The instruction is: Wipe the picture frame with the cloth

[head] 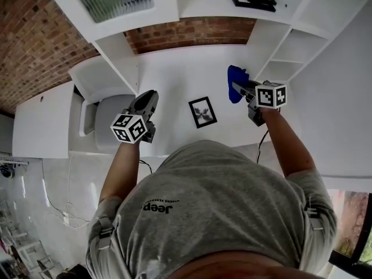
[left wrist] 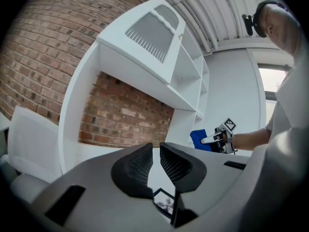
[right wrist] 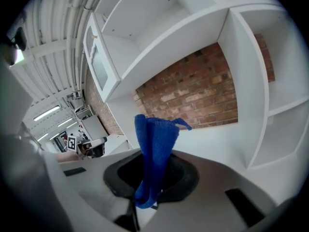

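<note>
While the right hand-held gripper [head: 239,88] is clamping the blue cloth [head: 235,77] over the white bench [head: 174,74], the picture frame [head: 202,111] is lying flat toward the bench's front edge, between the two grippers and touching neither. The left hand-held gripper [head: 150,96] is hovering empty, jaws nearly together, thin gap showing.

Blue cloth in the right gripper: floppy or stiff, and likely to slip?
Probably floppy: the cloth bunches into folds where the right gripper pinches it, one corner curling over. Likely light, since it juts past the jaws without drooping much. Its fuzzy texture should resist slipping.
</note>
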`<action>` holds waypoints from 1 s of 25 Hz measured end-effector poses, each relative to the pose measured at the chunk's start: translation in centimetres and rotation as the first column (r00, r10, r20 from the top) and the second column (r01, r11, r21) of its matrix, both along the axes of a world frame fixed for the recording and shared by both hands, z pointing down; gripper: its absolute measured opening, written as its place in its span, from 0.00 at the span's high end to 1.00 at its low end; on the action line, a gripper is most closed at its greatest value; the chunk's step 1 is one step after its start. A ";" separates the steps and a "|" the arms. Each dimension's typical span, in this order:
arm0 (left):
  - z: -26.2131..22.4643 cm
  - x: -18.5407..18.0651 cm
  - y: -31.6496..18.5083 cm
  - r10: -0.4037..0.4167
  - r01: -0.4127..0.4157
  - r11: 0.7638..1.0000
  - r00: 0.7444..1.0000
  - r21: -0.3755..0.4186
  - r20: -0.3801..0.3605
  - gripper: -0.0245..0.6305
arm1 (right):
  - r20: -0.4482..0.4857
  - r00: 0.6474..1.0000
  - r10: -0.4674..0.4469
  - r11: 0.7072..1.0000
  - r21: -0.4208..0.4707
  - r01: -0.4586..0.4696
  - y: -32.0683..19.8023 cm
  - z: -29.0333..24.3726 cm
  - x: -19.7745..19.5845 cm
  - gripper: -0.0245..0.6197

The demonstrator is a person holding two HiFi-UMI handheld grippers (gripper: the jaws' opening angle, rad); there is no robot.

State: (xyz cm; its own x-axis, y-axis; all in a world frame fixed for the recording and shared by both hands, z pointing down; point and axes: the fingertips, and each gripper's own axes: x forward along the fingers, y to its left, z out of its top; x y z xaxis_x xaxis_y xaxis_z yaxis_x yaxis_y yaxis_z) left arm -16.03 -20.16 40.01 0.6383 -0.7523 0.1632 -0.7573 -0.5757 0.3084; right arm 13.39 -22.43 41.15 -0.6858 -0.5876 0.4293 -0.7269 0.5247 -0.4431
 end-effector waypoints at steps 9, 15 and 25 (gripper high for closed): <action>-3.6 -0.6 0.8 0.006 -0.005 1.000 0.999 0.031 -0.034 0.93 | 0.016 1.000 0.020 0.975 0.220 -0.023 -0.3 -3.6 1.9 0.88; -3.5 -1.5 1.0 -0.017 0.018 1.000 0.998 0.020 -0.056 0.93 | -0.014 1.000 0.018 0.952 0.307 -0.013 -0.5 -4.0 2.3 0.88; -3.3 -1.2 0.8 -0.029 0.030 1.000 0.998 0.008 -0.061 0.93 | -0.028 0.999 0.023 0.944 0.330 -0.012 -1.2 -3.4 2.4 0.88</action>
State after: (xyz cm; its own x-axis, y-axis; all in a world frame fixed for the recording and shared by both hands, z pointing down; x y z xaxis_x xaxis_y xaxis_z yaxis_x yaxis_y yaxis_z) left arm -17.21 -19.36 36.75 0.6245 -0.7721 0.1175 -0.7538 -0.5566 0.3494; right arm 15.75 -23.63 37.73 -0.6637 -0.7116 0.2305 -0.7479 0.6248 -0.2244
